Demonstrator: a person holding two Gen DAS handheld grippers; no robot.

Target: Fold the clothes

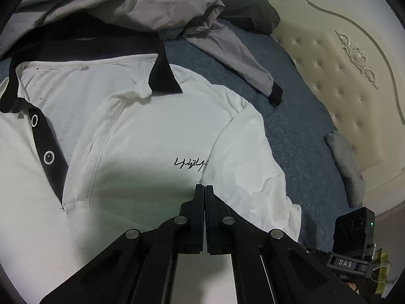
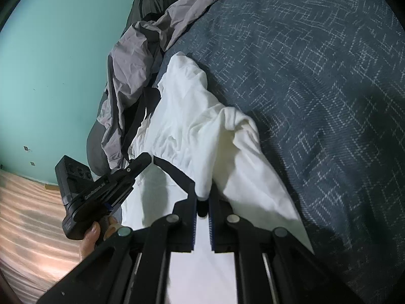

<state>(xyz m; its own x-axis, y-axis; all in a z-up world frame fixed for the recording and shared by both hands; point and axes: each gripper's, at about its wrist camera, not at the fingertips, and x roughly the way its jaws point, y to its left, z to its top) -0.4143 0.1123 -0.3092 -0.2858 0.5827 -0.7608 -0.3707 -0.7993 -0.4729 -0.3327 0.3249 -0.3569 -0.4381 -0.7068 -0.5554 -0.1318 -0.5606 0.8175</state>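
A white polo shirt (image 1: pixel 157 131) with a black collar (image 1: pixel 162 76) and a black button placket lies front up on a blue bedspread (image 1: pixel 291 116). My left gripper (image 1: pixel 204 188) is shut over the shirt's chest, just below a small black script mark. No cloth shows between its fingers. In the right wrist view the left gripper (image 2: pixel 145 158) points at the shirt (image 2: pixel 192 116) near the collar. My right gripper (image 2: pixel 202 200) is shut on a raised fold of the white shirt, which drapes off its fingertips. Its body (image 1: pixel 354 228) shows at the shirt's right side.
A crumpled grey jacket (image 1: pixel 141 5) lies beyond the collar, one sleeve stretched across the bedspread (image 2: pixel 316 101). A dark pillow (image 1: pixel 248 12) and a cream tufted headboard (image 1: pixel 341 76) stand behind. A small grey cloth (image 1: pixel 346 162) lies by the headboard. A hand (image 2: pixel 93 235) holds the left gripper.
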